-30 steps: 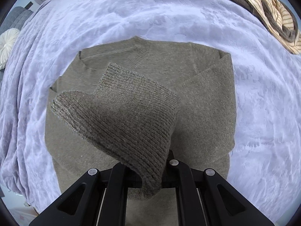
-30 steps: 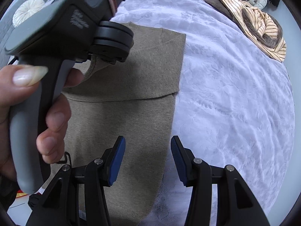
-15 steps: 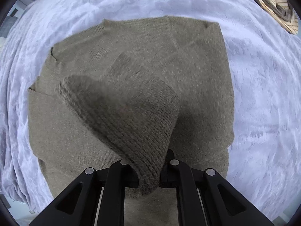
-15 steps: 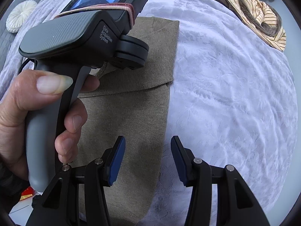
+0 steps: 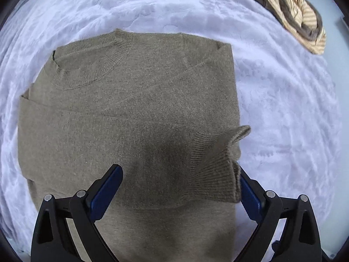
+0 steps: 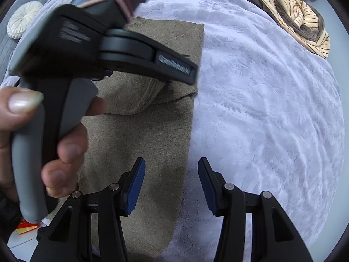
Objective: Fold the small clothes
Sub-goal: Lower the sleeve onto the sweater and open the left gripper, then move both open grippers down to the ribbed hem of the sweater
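Note:
An olive-green knit sweater (image 5: 135,109) lies flat on the pale lilac bed cover (image 5: 283,109), its collar toward the far left. A sleeve lies folded across the body; its ribbed cuff (image 5: 218,166) rests against my left gripper's right finger. My left gripper (image 5: 181,185) is open just above the sweater. My right gripper (image 6: 171,183) is open and empty over the sweater's right edge (image 6: 170,142). The left gripper's body and the hand holding it (image 6: 65,87) fill the left of the right wrist view.
A heap of brown and striped cream clothes (image 5: 301,21) lies at the far right of the bed, also in the right wrist view (image 6: 294,15). A round white cushion (image 6: 24,21) sits on a grey seat at the far left.
My left gripper has let go of the sleeve cuff and opened wide; the cuff dropped onto the sweater's right side. The right gripper stayed open and barely moved.

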{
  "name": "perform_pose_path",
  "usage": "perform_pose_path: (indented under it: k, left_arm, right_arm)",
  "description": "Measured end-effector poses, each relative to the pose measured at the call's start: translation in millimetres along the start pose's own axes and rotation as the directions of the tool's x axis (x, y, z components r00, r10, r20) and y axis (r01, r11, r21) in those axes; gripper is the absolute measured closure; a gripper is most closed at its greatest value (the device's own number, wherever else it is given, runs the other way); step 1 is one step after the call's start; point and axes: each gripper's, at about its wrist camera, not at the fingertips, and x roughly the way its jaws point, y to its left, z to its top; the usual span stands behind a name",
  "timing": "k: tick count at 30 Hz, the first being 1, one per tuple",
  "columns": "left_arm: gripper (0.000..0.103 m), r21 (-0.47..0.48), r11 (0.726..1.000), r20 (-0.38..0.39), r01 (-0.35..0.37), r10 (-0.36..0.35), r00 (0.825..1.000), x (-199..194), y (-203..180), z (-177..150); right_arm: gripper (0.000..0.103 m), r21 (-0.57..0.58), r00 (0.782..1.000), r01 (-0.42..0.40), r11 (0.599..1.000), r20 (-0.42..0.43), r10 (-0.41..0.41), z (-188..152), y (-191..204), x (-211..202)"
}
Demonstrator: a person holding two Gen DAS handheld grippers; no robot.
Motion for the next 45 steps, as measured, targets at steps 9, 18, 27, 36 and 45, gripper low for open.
perform_pose_path:
  k: [9, 18, 27, 36, 45]
  left_arm:
    - [0.004, -0.228, 0.923, 0.072, 0.311, -0.303, 0.950, -8.2, 54.8, 1.7]
    - [0.004, -0.144, 0.985, -0.135, 0.090, -0.110, 0.985, 37.4, 28.0, 3.0]
    - [0.004, 0.148, 0.987, -0.107, 0.070, -0.054, 0.993, 30.8, -52.4, -15.0]
    - [0.004, 0.076, 0.993, -0.016, -0.092, 0.093, 0.996, -1.5, 60.2, -45.7]
    - [0.004, -0.130, 0.980, -0.137, -0.154, 0.136, 0.981, 42.5, 172.9, -92.6]
  right_arm:
    - [0.049, 0.000, 1.000, 0.009, 1.000, -0.003, -0.009, -5.7, -1.6, -0.1]
    - [0.049, 0.022, 0.999, 0.037, 0.999, -0.016, -0.036, -11.7, -4.5, -0.1]
    - [0.049, 0.037, 0.997, 0.079, 0.996, -0.013, -0.079, -19.1, -5.3, -7.9]
    - [0.049, 0.028, 0.995, 0.100, 0.995, 0.002, -0.100, -24.0, 13.3, -15.6]
    - [0.049, -0.014, 0.983, 0.181, 0.983, -0.014, -0.182, -43.5, 35.5, -25.1]
